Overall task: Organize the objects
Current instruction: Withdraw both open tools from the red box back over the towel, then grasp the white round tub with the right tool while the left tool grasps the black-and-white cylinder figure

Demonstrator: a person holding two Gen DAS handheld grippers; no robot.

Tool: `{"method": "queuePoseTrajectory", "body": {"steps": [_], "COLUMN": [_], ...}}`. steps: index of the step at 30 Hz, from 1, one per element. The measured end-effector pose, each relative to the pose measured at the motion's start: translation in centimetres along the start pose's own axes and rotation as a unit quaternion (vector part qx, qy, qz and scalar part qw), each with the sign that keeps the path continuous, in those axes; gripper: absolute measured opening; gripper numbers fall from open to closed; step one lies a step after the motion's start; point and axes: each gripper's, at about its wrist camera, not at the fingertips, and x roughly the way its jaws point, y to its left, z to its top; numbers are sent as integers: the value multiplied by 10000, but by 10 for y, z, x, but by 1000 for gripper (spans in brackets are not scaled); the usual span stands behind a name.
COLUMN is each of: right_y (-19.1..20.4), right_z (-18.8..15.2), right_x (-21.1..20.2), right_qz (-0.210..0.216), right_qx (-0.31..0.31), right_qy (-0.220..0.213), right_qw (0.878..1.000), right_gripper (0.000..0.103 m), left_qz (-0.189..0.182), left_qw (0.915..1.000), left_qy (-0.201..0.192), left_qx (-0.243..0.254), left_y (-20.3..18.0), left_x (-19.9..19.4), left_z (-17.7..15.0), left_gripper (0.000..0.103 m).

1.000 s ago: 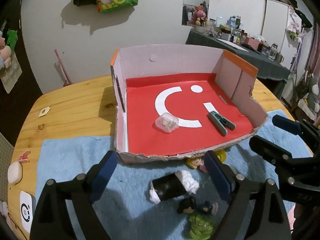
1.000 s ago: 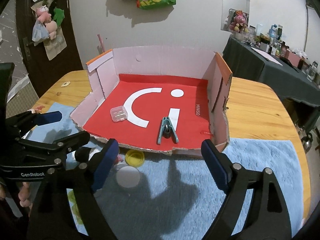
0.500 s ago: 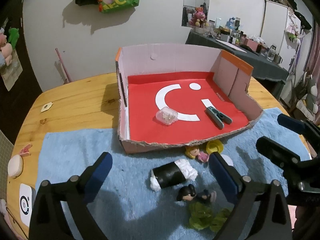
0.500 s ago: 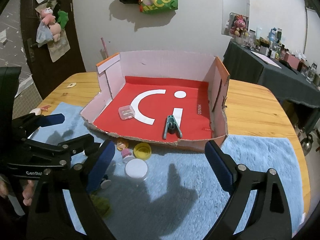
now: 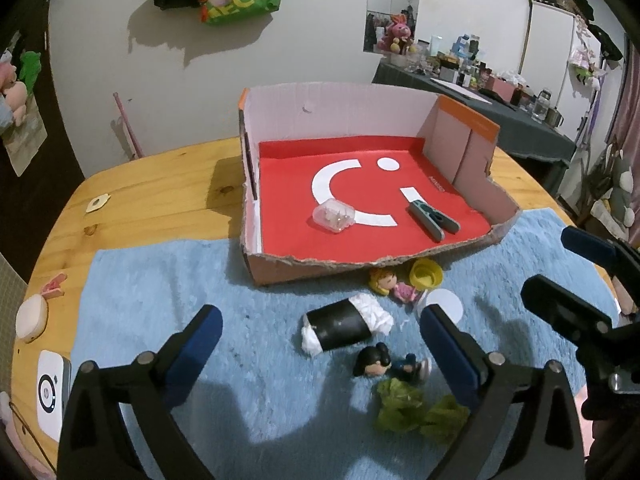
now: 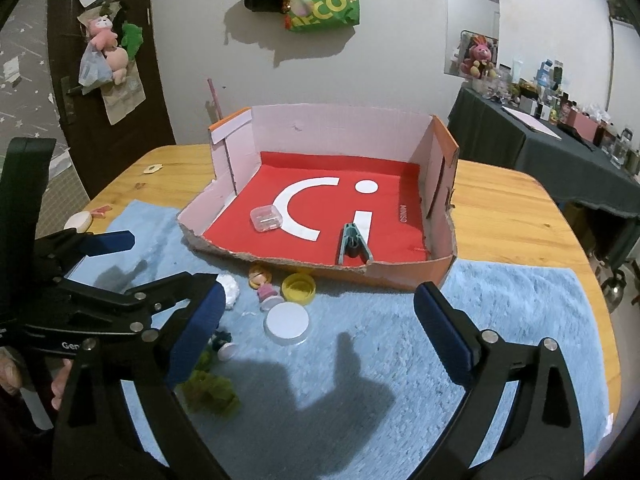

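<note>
A cardboard box (image 5: 464, 132) (image 6: 440, 272) with a red floor holds a clear plastic case (image 5: 334, 216) (image 6: 267, 218) and a grey clip (image 5: 432, 220) (image 6: 354, 244). In front of it on the blue mat lie a black roll with white ends (image 5: 344, 326), a blonde doll (image 5: 390, 284) (image 6: 262, 282), a yellow cap (image 5: 426, 274) (image 6: 298, 288), a white lid (image 5: 442, 304) (image 6: 287, 323), a dark-haired figure (image 5: 384, 362) and green stuff (image 5: 416, 406) (image 6: 210, 392). My left gripper (image 5: 320, 340) is open above the roll. My right gripper (image 6: 316, 316) is open above the white lid.
The blue mat (image 5: 160, 300) (image 6: 500, 320) lies on a round wooden table (image 5: 140, 184) (image 6: 504, 216). A white device (image 5: 50, 390) and a round pad (image 5: 32, 316) sit at the table's left edge. A cluttered dark table (image 6: 560, 148) stands at the back right.
Both grippers have drawn back from the box and risen, so the objects on the mat in front of the box have come into fuller view. Both stayed open.
</note>
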Motion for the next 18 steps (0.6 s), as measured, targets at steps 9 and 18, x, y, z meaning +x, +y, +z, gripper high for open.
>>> {"method": "queuePoseTrajectory", "body": {"steps": [9,18], "right_y": [7,12], "right_z": [-6,-12], "right_x": [-7,-10], "right_qz": [-15,-26], "right_qx": [-42,-97], "right_qy": [-12,-12], "right_qw": [10000,9999], "right_gripper": [97,96], "left_qz": [-10,-18], "left_qw": [10000,10000], "left_qy": [-9,-42], "left_qx": [-37,-79], "left_y": [4,8], "left_x": [-6,-11], "left_z": [-9,-18], "left_gripper": [102,102]}}
